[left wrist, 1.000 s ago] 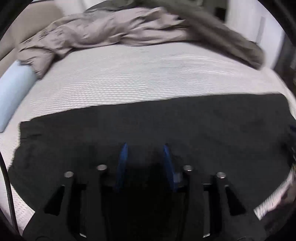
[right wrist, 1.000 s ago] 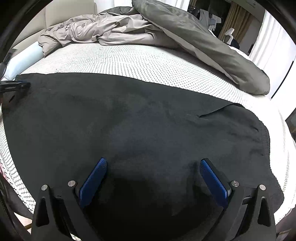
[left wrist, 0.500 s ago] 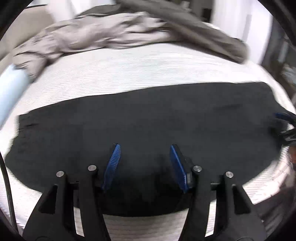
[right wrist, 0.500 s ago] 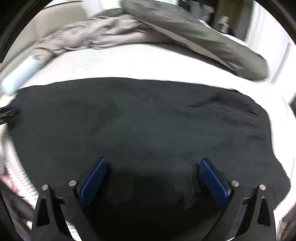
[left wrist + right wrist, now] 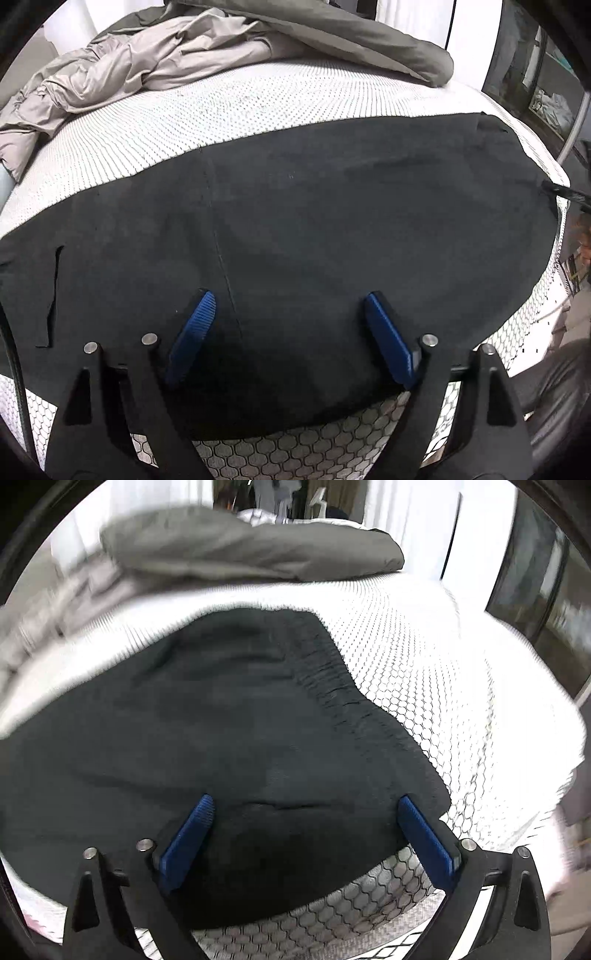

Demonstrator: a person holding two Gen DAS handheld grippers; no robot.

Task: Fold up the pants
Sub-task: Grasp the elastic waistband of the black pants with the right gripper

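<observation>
Under both spread tools (image 5: 286,302) (image 5: 304,806), pants (image 5: 332,221) lie flat.

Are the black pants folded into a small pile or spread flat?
Spread flat: the black pants lie in one smooth sheet across the white mattress.

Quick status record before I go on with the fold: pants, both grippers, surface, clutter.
pants: black pants spread flat across the bed, gathered waistband at the right end
left gripper: left gripper over the near edge of the pants, jaws have just been opening, nothing pinched between the pads
right gripper: right gripper open near the waistband corner, holding nothing
surface: white honeycomb-patterned mattress cover
clutter: rumpled grey duvet along the far side, clear of the pants
</observation>
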